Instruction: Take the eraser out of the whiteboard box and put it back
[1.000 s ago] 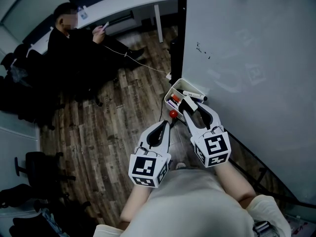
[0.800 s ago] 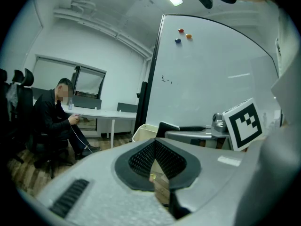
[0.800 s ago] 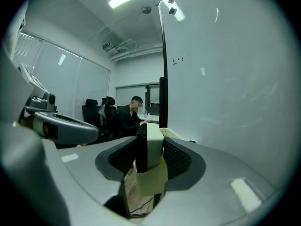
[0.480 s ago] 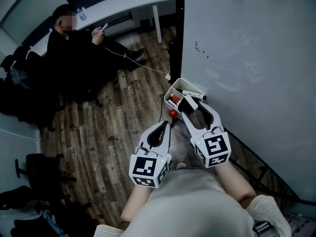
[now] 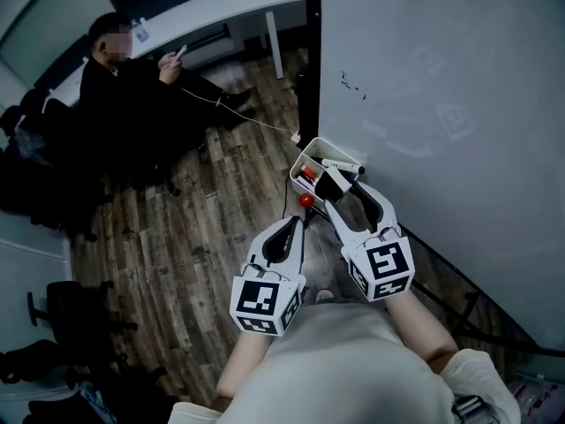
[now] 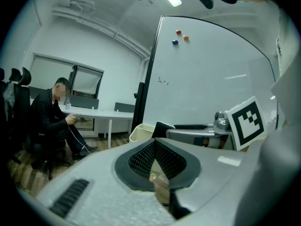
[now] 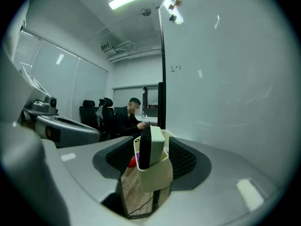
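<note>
Person in dark clothing (image 5: 132,95) seated beside long white desk (image 5: 221,7). Dark wood-plank floor (image 5: 194,237) underfoot. Black office chair (image 5: 66,303) well apart, lower left.

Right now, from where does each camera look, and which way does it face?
Head view: on the person's head, facing steeply down at the whiteboard box; shows forearms, left gripper, right gripper.
Left gripper view: on the left gripper, looking along its shut, empty jaws toward the whiteboard; the right gripper shows at right.
Right gripper view: on the right gripper, looking along jaws that have just been opening, apart around the eraser in the whiteboard box.
Shared: all show the whiteboard and the seated person.
</note>
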Motion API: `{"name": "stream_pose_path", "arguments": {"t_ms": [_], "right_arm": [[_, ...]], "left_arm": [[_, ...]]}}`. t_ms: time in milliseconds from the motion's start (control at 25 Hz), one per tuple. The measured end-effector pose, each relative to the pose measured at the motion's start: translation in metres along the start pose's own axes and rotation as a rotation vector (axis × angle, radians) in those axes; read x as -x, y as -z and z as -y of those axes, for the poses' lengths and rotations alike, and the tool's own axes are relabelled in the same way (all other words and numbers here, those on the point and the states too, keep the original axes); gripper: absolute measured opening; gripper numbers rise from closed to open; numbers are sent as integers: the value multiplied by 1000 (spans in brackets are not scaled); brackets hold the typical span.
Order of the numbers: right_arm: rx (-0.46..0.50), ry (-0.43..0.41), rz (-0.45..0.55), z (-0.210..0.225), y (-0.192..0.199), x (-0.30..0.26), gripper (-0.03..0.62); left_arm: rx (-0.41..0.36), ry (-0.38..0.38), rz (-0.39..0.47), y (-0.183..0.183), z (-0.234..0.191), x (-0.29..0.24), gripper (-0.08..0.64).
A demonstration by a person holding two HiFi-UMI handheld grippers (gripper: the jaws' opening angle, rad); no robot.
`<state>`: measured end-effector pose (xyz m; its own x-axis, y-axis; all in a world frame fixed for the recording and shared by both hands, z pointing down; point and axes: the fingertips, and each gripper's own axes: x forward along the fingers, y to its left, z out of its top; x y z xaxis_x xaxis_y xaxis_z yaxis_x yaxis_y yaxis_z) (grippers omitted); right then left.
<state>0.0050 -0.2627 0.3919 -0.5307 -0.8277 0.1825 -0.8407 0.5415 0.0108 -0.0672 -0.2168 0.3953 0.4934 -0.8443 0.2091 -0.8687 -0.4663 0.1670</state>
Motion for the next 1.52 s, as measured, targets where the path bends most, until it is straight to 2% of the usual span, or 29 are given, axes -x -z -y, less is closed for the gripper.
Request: {"name": "stream_pose_path", "arguments": {"t_ms": [320, 600, 1040, 1520], "right_arm": [[-9, 24, 11, -7, -3, 14, 190], [-27, 51, 35, -11, -6, 27, 97], [-47, 81, 64, -23, -14, 52, 6], [-55, 94, 68, -42, -13, 77, 5]], "left_arm": [[3, 16, -1, 2, 4, 6, 6], [8, 25, 0, 6, 7, 13, 6], [4, 56, -2, 8, 17, 29, 6], [-1, 78, -7, 15, 26, 52, 6]]}}
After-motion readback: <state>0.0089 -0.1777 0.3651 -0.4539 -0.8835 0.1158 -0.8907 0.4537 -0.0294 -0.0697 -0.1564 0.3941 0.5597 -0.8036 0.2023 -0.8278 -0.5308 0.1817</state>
